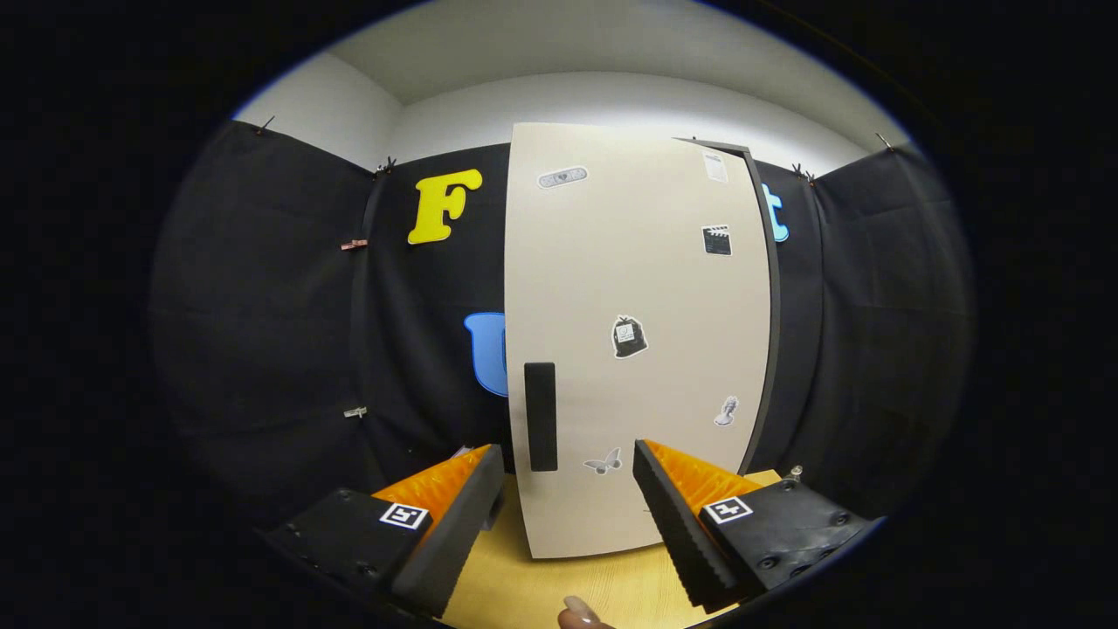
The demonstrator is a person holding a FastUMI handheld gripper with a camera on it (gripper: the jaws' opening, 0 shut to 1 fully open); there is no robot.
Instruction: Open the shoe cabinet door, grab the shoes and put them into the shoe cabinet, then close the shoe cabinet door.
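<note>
Two jaws of the gripper (568, 472) gape wide, empty, at the shoe cabinet door (638, 349); its handle (541, 417) lies at twelve o'clock between them.

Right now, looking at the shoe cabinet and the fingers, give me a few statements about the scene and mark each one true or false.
1. The gripper has its fingers spread apart with nothing held between them. True.
2. The cabinet door carries a dark upright handle near its left edge. True.
3. The fingers are clamped on the handle. False: the handle stands just ahead of them, closer to the left finger, and neither finger presses on it.
4. The door is plain, with nothing stuck on it. False: several stickers are scattered over its face.
5. The cabinet stands on a light wooden surface. True.
6. A shoe lies between the fingers. False: only the wooden surface and the door's lower part are there.
</note>
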